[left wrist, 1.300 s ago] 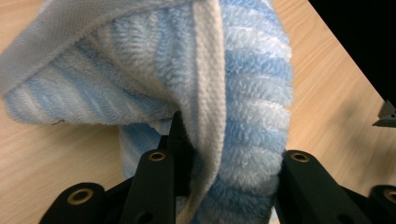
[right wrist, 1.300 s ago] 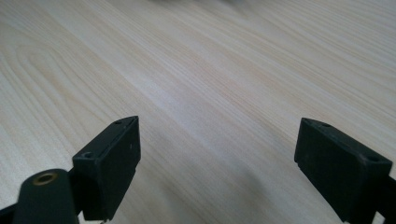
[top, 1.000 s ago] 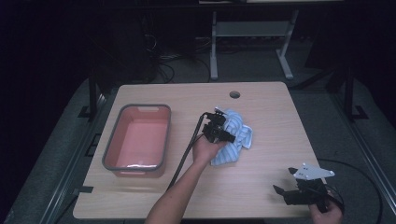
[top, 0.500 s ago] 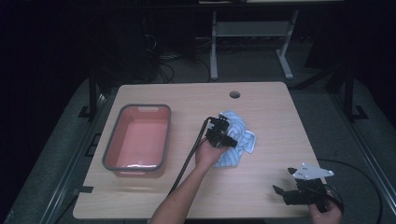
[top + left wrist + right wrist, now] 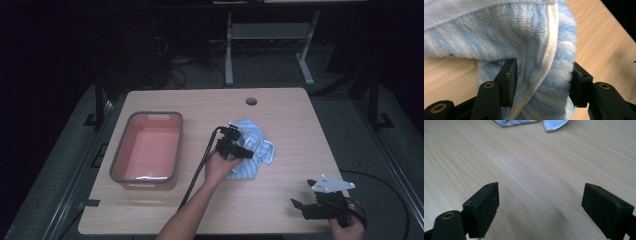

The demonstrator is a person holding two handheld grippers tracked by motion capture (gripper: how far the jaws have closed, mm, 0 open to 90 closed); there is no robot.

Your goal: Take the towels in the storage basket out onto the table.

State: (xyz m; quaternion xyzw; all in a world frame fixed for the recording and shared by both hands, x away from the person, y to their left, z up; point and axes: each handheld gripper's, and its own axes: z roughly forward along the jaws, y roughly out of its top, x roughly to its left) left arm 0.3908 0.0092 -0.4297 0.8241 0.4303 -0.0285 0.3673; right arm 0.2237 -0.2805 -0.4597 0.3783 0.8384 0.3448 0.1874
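- Two claws work over a pale wood-grain tabletop (image 5: 280, 205), where a crumpled blue-and-white striped terry towel (image 5: 252, 147) lies near the middle, right of a salmon-pink plastic tub with a grey rim (image 5: 146, 149).
- Tub and towel sit apart; the tub looks empty.
- At the towel's near-left edge, the left claw (image 5: 239, 150) has just been opening. In the left gripper view its jaws stand about half spread with a fold of towel (image 5: 541, 50) between them; the left pad (image 5: 512, 80) sits clear of the cloth, while the right one (image 5: 577, 85) seems only brushed by the pile. No pinch is visible.
- Judged from this, the step is letting go of the towel or re-gripping it. Done well, the jaws should open until both pads clear the fold, then lift straight away so the cloth does not drag.
- Well apart at the near-right corner, the right claw (image 5: 311, 207) hovers spread wide over bare wood, holding nothing.
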